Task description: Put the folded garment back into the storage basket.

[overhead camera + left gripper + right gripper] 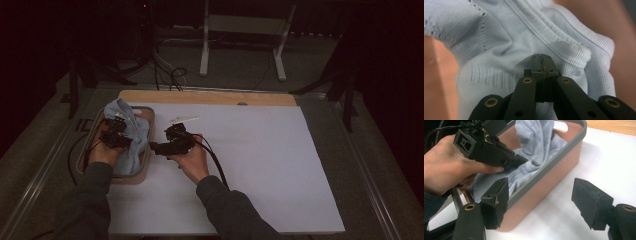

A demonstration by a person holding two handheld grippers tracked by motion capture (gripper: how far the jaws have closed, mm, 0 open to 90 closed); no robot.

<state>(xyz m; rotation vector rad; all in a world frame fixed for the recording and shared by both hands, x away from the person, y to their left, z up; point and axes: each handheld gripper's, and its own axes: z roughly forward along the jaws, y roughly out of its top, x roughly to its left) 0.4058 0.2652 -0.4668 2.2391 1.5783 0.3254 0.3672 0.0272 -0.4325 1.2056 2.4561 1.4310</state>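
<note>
Pale blue knit garment, soft, light and floppy, lies bunched in the pink basket at the desk's left edge. Left tongs pinched shut on a fold; the ribbed hem looks a firmer hold. Right tongs wide, empty, beside the basket.

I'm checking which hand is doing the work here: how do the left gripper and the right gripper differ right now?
The left gripper has its jaws shut, pinching the light blue cloth; the right gripper stands open with nothing between its jaws. The left gripper reaches down into the brown basket, while the right gripper hovers outside it, over the white table sheet, facing the basket's side. Both are black, hand-held and close to the basket.
</note>
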